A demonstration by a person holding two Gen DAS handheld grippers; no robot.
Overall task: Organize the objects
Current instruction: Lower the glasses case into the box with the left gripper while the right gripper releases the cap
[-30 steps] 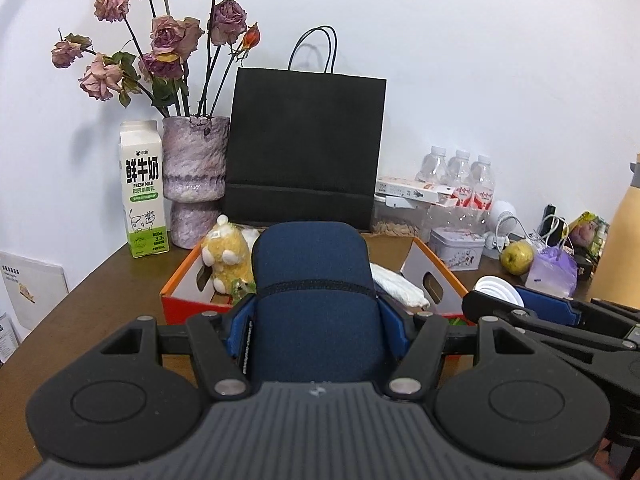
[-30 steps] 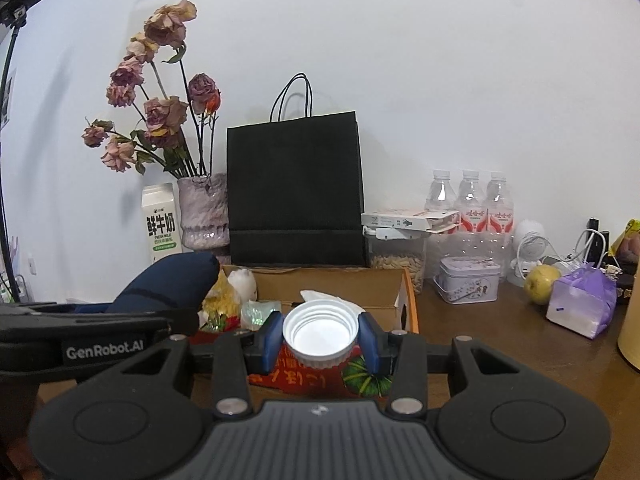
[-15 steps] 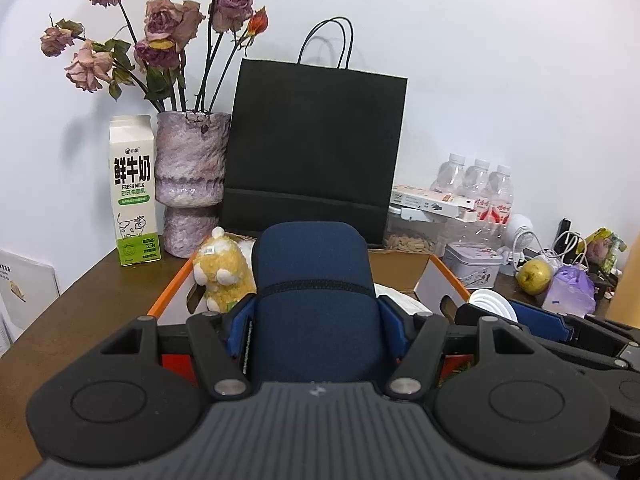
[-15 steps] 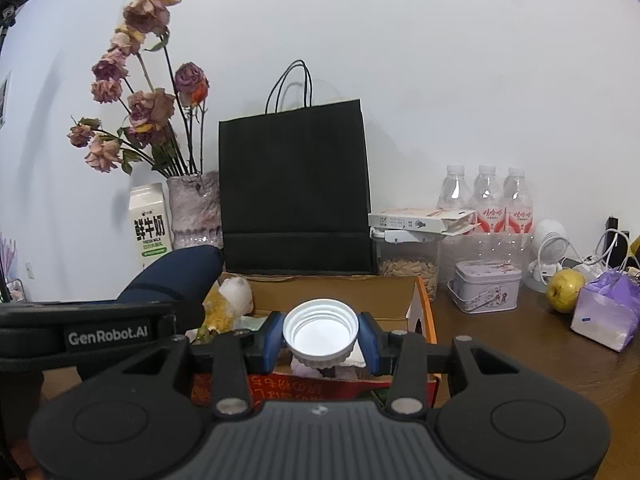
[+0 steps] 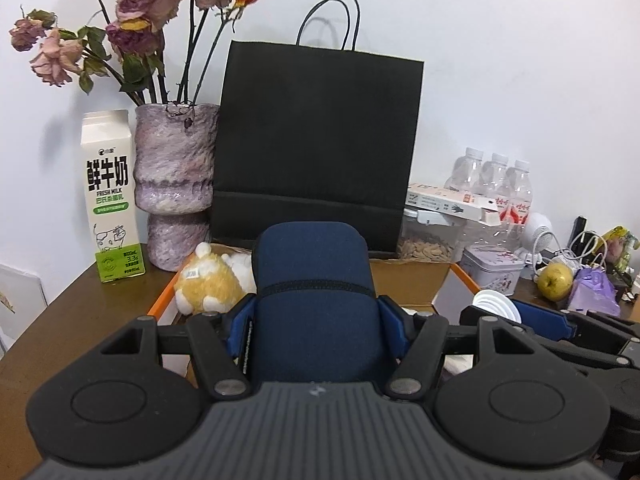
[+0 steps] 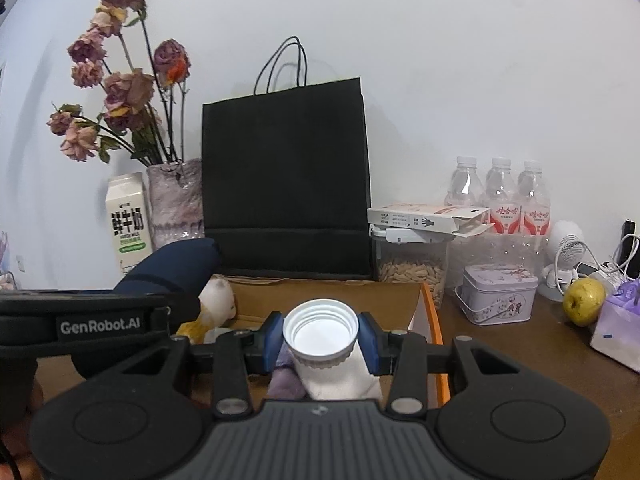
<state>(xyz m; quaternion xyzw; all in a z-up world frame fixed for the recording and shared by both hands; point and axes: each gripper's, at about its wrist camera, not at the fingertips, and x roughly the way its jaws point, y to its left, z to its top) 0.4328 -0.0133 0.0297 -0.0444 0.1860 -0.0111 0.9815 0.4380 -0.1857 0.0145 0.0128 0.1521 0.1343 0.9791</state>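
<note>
Now we've both loads carried in over the orange box (image 5: 464, 276): left gripper (image 5: 316, 316) clamped on navy pouch (image 5: 312, 280) above plush toy (image 5: 208, 284), right gripper (image 6: 320, 340) clamped on white bottle (image 6: 320, 330). Box looms closer than a second ago; drop-off seems next.

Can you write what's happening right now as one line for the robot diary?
left claw: shut on blue pouch | right claw: shut on white cap | both over orange box
</note>
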